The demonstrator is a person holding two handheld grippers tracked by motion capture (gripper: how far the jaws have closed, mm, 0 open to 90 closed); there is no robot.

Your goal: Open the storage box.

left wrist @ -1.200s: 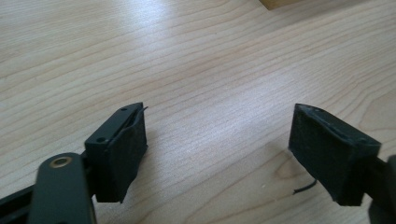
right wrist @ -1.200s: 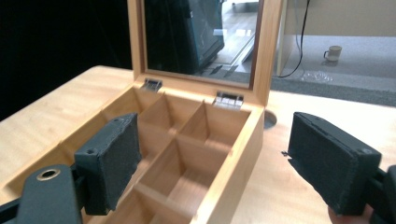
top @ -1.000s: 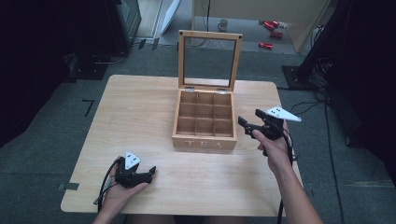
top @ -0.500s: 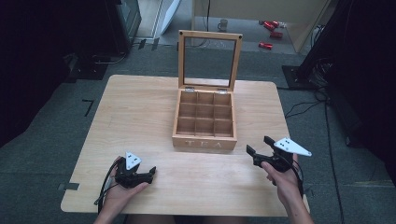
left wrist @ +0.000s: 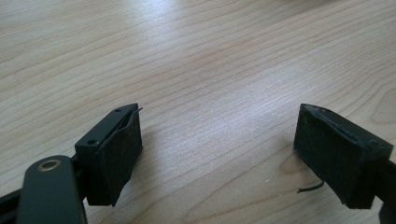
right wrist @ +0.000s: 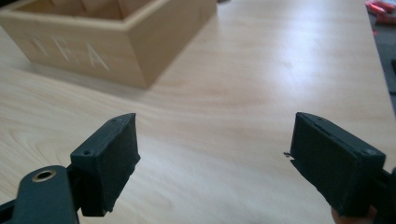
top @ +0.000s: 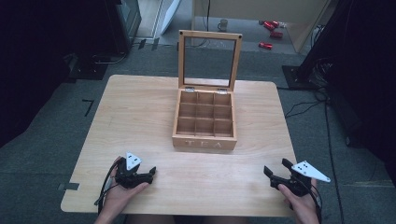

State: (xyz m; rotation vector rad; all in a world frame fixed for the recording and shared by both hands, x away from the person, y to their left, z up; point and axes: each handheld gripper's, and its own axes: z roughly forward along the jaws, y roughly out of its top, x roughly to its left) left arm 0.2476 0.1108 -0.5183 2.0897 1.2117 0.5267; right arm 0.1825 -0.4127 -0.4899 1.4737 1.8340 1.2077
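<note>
Both hands parked at the near edge of the surface (top: 140, 112). Left gripper (top: 150, 172) sits low over bare wood, jaws spread wide, nothing between them. Right gripper (top: 270, 176) at the near right corner, jaws also spread wide and empty; its fingertips (right wrist: 112, 154) point roughly toward the box.

Tea box (top: 204, 120) sits mid-surface, well apart from both grippers, its front wall with the "TEA" lettering facing me. The right gripper view catches its front right corner (right wrist: 140, 46).

Lid (top: 210, 59) stands upright on the rear hinges, a wood frame with a clear pane.

Contents: a three-by-three grid of compartments, all nine look empty from the high view. The far row is partly shaded by the lid, so I'm less sure there.

Risks as I judge them:
- Lid is balanced upright. A nudge on the box or frame could drop it shut onto a jaw.
- Box looks light. A one-sided push at the front wall could slide or rotate it rather than give me a grip.
- Cable (top: 105, 191) trailing off the left gripper hangs at the surface edge and could snag on a reach forward.
</note>
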